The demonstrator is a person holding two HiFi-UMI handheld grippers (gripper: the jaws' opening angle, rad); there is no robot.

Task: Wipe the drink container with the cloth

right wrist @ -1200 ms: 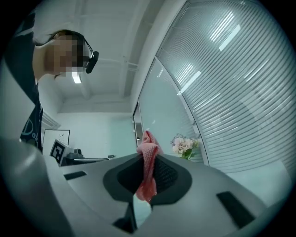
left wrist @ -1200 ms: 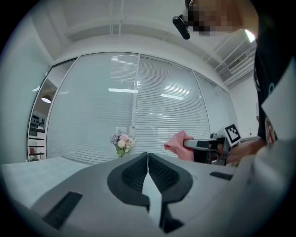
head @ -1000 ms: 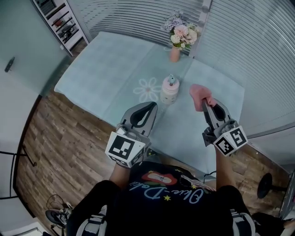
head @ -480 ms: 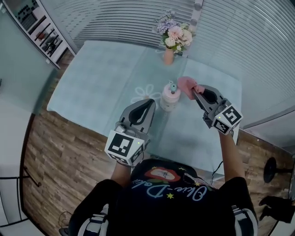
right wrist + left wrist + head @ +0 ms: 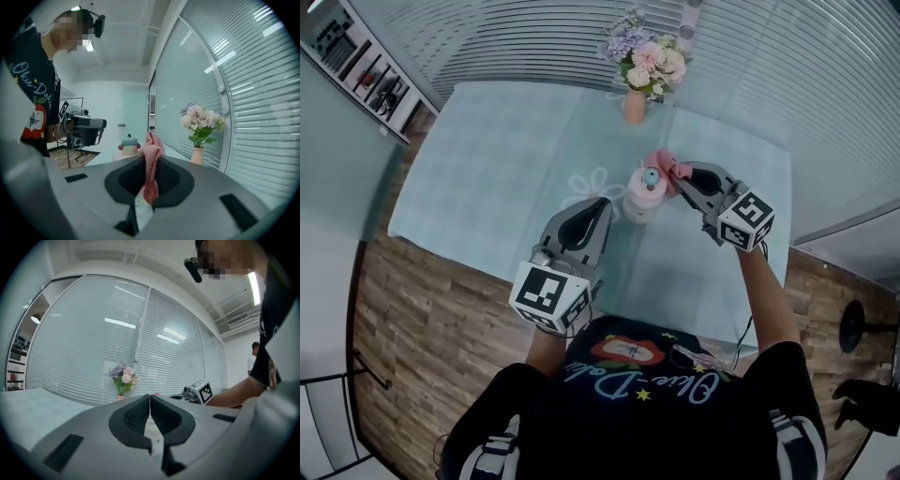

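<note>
The drink container (image 5: 644, 193) is a pale pink, rounded bottle with a teal cap, standing upright on the table. My right gripper (image 5: 679, 172) is shut on a pink knitted cloth (image 5: 662, 168), and the cloth rests against the container's upper right side. In the right gripper view the cloth (image 5: 151, 165) stands up between the jaws, with the container's cap (image 5: 129, 142) just left of it. My left gripper (image 5: 602, 208) hovers a little to the container's lower left, shut and empty. In the left gripper view its jaws (image 5: 150, 401) meet.
A pink vase of flowers (image 5: 637, 67) stands at the table's far edge behind the container. The pale blue tablecloth (image 5: 487, 169) carries a white flower print (image 5: 589, 186). Window blinds run along the far and right sides. Wooden floor lies to the left.
My right gripper has carried the pink cloth leftward from the container's right until the cloth meets the container's top. The left gripper has barely moved.
</note>
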